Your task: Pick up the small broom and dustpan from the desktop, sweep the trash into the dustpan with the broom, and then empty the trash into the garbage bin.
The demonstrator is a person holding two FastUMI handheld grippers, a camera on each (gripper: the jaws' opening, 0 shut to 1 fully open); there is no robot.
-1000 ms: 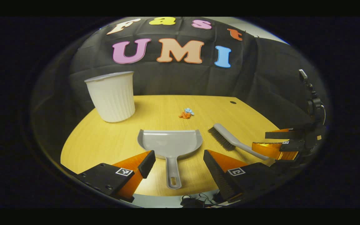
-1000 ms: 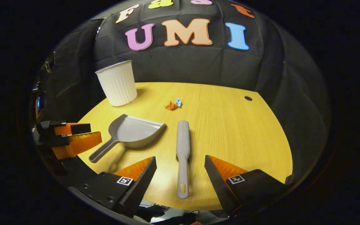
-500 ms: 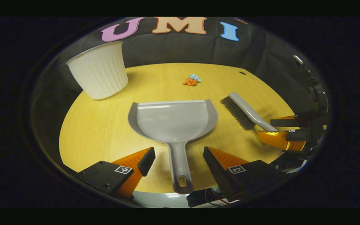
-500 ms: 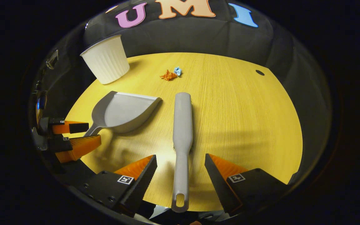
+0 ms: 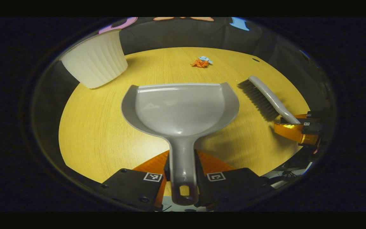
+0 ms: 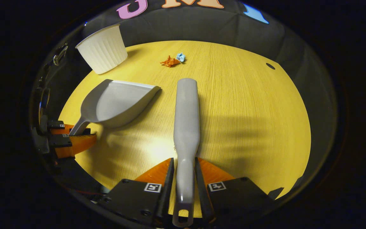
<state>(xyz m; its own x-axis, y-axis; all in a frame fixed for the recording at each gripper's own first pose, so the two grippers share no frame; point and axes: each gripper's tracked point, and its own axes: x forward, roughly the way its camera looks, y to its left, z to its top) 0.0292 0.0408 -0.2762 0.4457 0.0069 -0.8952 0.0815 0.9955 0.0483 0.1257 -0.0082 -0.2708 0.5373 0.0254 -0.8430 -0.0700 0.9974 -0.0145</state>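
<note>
we see both jaws now closed, open half second ago: left gripper [image 5: 181, 173] clamps dustpan [image 5: 179, 108] handle, right gripper [image 6: 184, 181] clamps broom [image 6: 186, 117] handle. both tools on bench [image 6: 249, 111]. trash [image 6: 172, 60] far centre, bin [image 6: 103, 49] far left. we judge grasp done; sweep next.

We can read no text, brand or number; each gripper finger bears just a small square coded marker [image 5: 152, 176].

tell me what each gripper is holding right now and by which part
The left gripper is shut on the dustpan, by its handle. The right gripper is shut on the broom, also by its handle.
</note>
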